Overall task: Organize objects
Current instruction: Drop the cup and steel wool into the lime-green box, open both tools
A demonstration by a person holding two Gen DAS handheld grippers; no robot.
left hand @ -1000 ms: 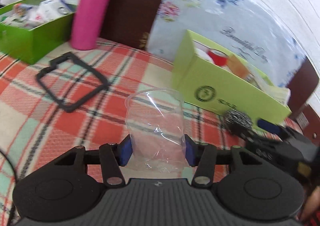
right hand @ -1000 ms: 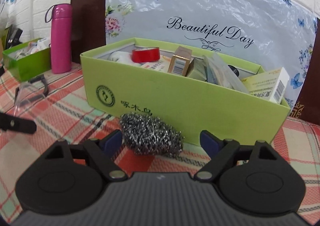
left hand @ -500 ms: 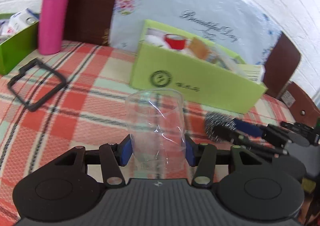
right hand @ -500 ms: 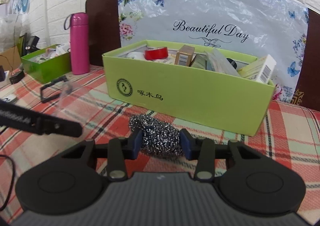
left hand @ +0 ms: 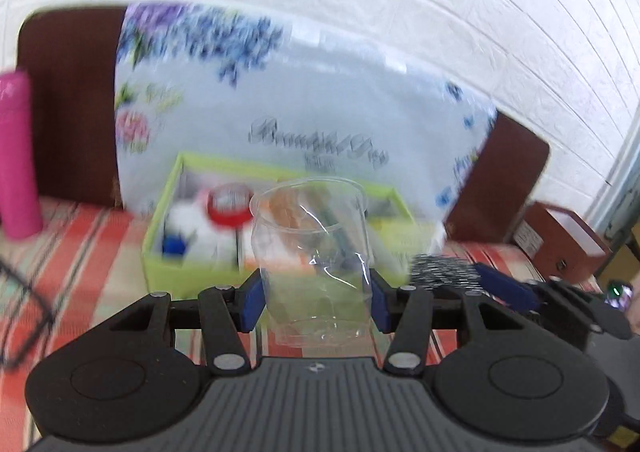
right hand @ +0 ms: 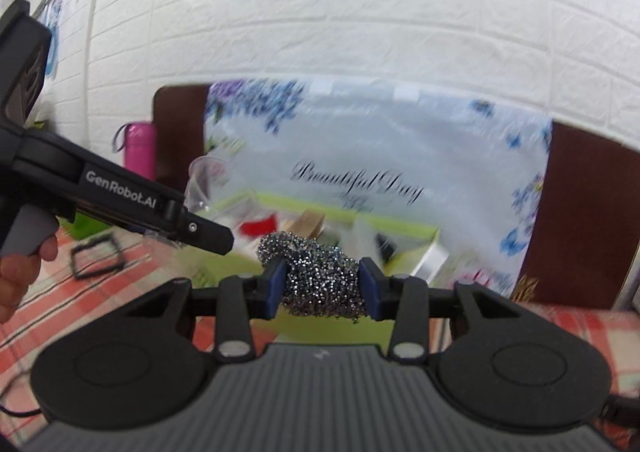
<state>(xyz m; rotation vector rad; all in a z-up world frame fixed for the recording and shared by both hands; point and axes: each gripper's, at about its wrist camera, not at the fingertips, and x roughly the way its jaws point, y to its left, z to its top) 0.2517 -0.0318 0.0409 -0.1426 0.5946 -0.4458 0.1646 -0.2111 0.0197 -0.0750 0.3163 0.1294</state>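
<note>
Two grippers are loaded at once, both raised above the checked tablecloth (left hand: 100,252) and facing the green box (left hand: 160,252). Far left stands a pink bottle (left hand: 16,155), and a black frame (right hand: 98,258) lies flat on the cloth. Next comes the left gripper (left hand: 316,298), its blue pads pressed against the sides of a clear plastic cup (left hand: 314,256), which sits upright, mouth up, in front of the box's open top. Inside the box a red tape roll (left hand: 230,205) shows among blurred clutter. To the right, the right gripper (right hand: 322,290) is clamped narrow on a steel wool scrubber (right hand: 320,276), which bulges above and below the pads.

Judging by this, the step in hand is carrying both things to the box. The next move calls for bringing each over a free gap among the contents, lowering, then letting go gently, since the thin cup looks easy to crush or tip.
</note>
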